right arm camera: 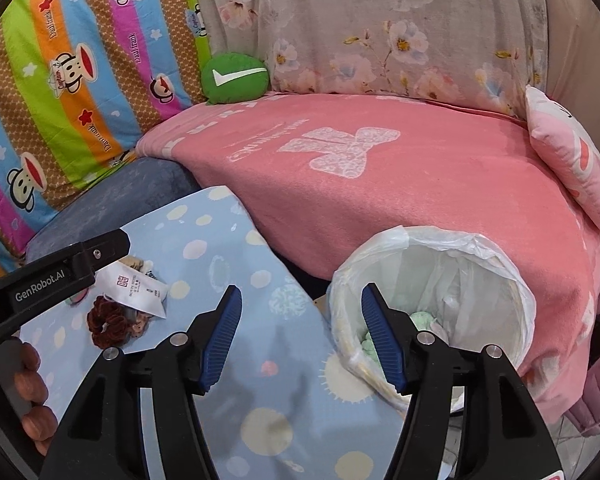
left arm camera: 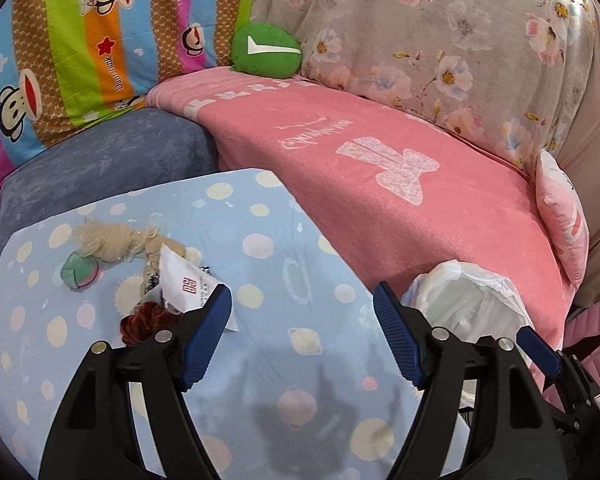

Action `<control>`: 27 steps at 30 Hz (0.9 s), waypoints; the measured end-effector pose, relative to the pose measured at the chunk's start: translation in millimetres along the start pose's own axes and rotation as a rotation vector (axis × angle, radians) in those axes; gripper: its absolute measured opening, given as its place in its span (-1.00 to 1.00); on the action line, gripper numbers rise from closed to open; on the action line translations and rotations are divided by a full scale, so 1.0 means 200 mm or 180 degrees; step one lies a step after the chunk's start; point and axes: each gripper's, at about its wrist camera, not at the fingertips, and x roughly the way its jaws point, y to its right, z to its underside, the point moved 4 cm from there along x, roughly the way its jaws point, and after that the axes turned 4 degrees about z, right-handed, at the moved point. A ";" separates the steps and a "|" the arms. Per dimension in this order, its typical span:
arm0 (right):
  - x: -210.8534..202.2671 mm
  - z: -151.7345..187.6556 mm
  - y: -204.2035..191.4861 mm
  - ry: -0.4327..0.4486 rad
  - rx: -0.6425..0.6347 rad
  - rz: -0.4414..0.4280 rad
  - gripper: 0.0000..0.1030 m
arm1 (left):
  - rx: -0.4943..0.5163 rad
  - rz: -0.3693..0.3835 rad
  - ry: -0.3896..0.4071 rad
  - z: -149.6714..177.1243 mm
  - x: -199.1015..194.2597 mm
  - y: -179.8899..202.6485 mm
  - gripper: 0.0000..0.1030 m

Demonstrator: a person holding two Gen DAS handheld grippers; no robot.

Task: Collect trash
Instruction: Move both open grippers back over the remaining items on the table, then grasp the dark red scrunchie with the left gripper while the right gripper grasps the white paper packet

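Note:
A pile of trash lies on the blue dotted table cover [left arm camera: 260, 280]: a white paper packet [left arm camera: 184, 284] with a red logo, a dark red scrunchie [left arm camera: 144, 322], a beige mesh wad [left arm camera: 108, 240] and a green-pink ball [left arm camera: 79, 274]. My left gripper [left arm camera: 302, 312] is open and empty, just right of the packet. A white-lined trash bin [right arm camera: 440, 280] stands right of the table, with green scraps [right arm camera: 420, 318] inside. My right gripper [right arm camera: 300, 312] is open and empty at the bin's left rim. The packet [right arm camera: 134, 284] and scrunchie [right arm camera: 108, 326] show at left there, under the left gripper's body [right arm camera: 60, 270].
A sofa behind carries a pink blanket [left arm camera: 380, 184], a green round cushion [left arm camera: 266, 51], a striped monkey-print quilt [left arm camera: 80, 40], a floral cover [left arm camera: 440, 40] and a pink pillow [left arm camera: 562, 216]. A grey-blue cushion [left arm camera: 100, 160] borders the table's far side. The bin shows at right [left arm camera: 468, 300].

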 end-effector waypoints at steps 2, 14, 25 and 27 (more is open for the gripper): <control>0.01 0.01 -0.06 -0.0021 -0.0041 -0.0041 0.18 | -0.0062 -0.0067 -0.0032 0.02 0.00 -0.09 0.39; 0.10 0.09 -0.42 -0.0166 -0.0244 -0.0256 0.18 | -0.0341 -0.0417 -0.0192 0.13 0.04 -0.58 0.50; 0.20 0.14 -0.66 -0.0309 -0.0378 -0.0353 0.18 | -0.0500 -0.0491 -0.0558 0.32 0.22 -0.89 0.50; 0.22 0.15 -0.71 -0.0333 -0.0410 -0.0367 0.18 | -0.0501 -0.0471 -0.0595 0.34 0.25 -0.91 0.48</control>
